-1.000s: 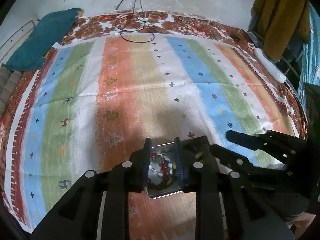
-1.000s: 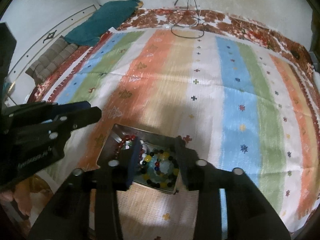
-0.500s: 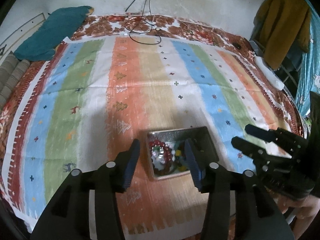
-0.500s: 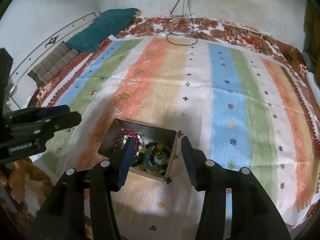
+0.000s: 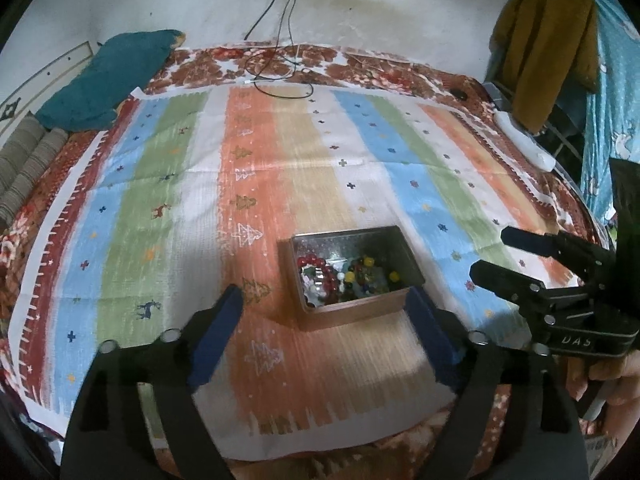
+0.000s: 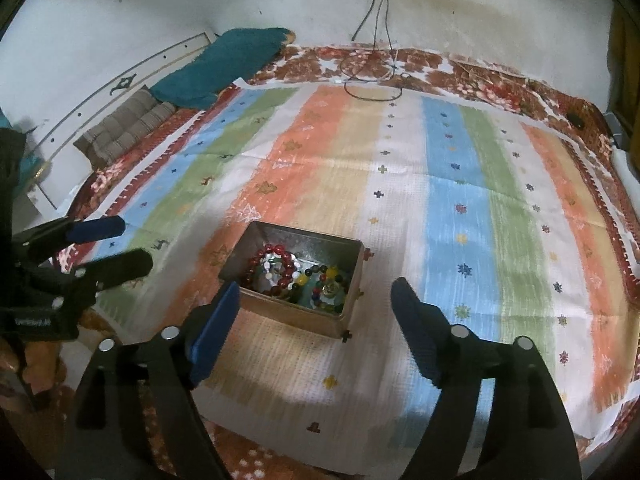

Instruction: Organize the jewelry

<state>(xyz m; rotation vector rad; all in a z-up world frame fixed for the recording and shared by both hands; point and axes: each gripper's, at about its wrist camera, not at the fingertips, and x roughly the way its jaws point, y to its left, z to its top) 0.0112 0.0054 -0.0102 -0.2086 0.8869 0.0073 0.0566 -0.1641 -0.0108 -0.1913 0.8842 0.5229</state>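
Observation:
An open metal box (image 5: pixel 404 246) (image 6: pixel 256 240) sits on the striped cloth near its front edge. Inside lie a red bead bracelet (image 5: pixel 316 270) (image 6: pixel 274 266) and a multicoloured bead bracelet (image 5: pixel 368 274) (image 6: pixel 324 280). My left gripper (image 5: pixel 324 300) is open and empty, raised above and just in front of the box; it also shows in the right wrist view (image 6: pixel 116 242). My right gripper (image 6: pixel 316 292) is open and empty, raised above the box's near side; it also shows in the left wrist view (image 5: pixel 492 254), right of the box.
The striped cloth (image 5: pixel 280 168) covers a floral bedspread (image 5: pixel 352 60). A teal pillow (image 5: pixel 108 76) and a striped cushion (image 6: pixel 128 124) lie at the back left. Black cables (image 5: pixel 280 76) trail from the wall onto the bed. Clothes (image 5: pixel 548 44) hang at the right.
Both grippers have opened wide and pulled back and up from the box. The bracelets stay in the box.

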